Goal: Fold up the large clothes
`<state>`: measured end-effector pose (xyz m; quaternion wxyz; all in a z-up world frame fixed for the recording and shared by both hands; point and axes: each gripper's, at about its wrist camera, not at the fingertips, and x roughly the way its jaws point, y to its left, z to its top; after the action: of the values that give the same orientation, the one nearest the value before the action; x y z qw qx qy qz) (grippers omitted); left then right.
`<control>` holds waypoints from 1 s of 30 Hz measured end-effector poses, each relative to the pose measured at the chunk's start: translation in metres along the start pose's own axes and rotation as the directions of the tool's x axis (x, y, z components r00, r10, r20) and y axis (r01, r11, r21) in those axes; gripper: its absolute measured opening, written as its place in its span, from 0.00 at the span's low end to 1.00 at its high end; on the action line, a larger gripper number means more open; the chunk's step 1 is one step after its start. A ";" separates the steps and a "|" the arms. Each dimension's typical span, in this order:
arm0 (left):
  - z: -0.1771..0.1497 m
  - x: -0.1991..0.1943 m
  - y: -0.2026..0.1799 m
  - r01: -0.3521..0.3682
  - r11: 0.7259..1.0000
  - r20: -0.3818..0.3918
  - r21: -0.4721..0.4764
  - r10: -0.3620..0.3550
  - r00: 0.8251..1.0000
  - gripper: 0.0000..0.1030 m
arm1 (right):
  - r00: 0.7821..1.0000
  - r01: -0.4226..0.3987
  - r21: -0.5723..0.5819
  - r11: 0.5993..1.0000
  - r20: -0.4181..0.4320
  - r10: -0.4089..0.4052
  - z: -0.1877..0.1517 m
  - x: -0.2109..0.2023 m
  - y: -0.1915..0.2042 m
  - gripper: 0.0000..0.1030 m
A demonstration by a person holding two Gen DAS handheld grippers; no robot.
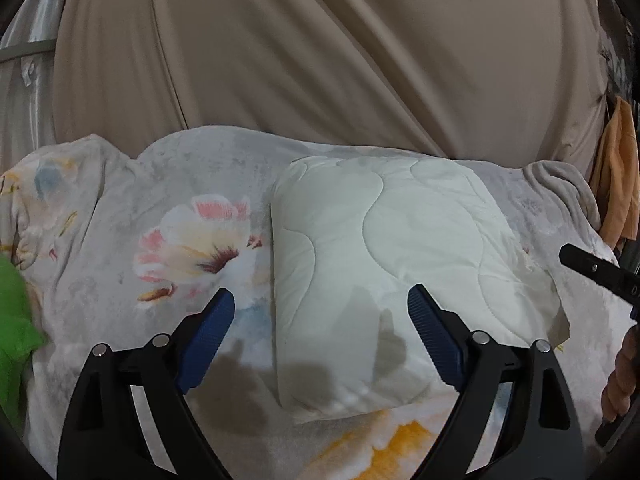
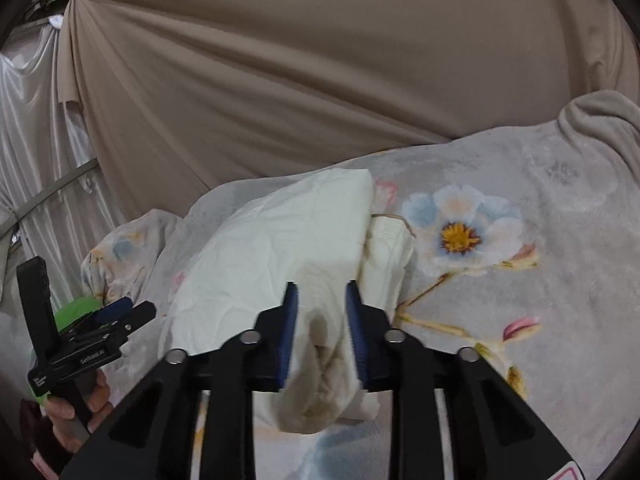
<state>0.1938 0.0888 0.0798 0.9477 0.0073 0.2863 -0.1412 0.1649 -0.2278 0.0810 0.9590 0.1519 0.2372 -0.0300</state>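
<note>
A cream quilted garment (image 1: 384, 280) lies folded into a thick rectangle on a floral blanket (image 1: 168, 216). My left gripper (image 1: 320, 300) hangs just above its near edge, jaws wide open and empty. In the right wrist view the same cream bundle (image 2: 280, 248) fills the middle. My right gripper (image 2: 322, 292) is shut on a fold at the bundle's near end, with cloth bunched between the blue pads (image 2: 290, 328). The left gripper (image 2: 116, 312) shows at the left of that view, held in a hand.
A tan curtain (image 1: 320, 48) hangs behind the bed. Green cloth (image 1: 12, 320) lies at the left edge and an orange garment (image 1: 616, 184) hangs at the right. The floral blanket (image 2: 520, 264) spreads out to the right of the bundle.
</note>
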 end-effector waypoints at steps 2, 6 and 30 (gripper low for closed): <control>-0.007 0.006 -0.004 -0.020 1.000 -0.036 -0.020 0.019 0.999 0.84 | 0.999 0.011 -0.070 0.997 -0.029 -0.014 -0.009 0.008 0.023 0.04; -0.024 0.022 -0.008 -0.081 0.996 -0.089 -0.032 0.078 0.993 0.85 | 0.988 0.092 -0.109 0.990 -0.113 -0.105 -0.034 0.036 0.023 0.00; -0.078 -0.007 -0.044 -0.177 0.983 -0.031 0.045 0.178 0.983 0.92 | 0.965 0.257 -0.122 0.959 -0.019 -0.261 -0.087 -0.017 0.034 0.48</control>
<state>0.1339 0.0558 0.0211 0.9510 0.0550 0.2980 -0.0618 0.1149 -0.1694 0.0248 0.9499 0.0629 0.2730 -0.1383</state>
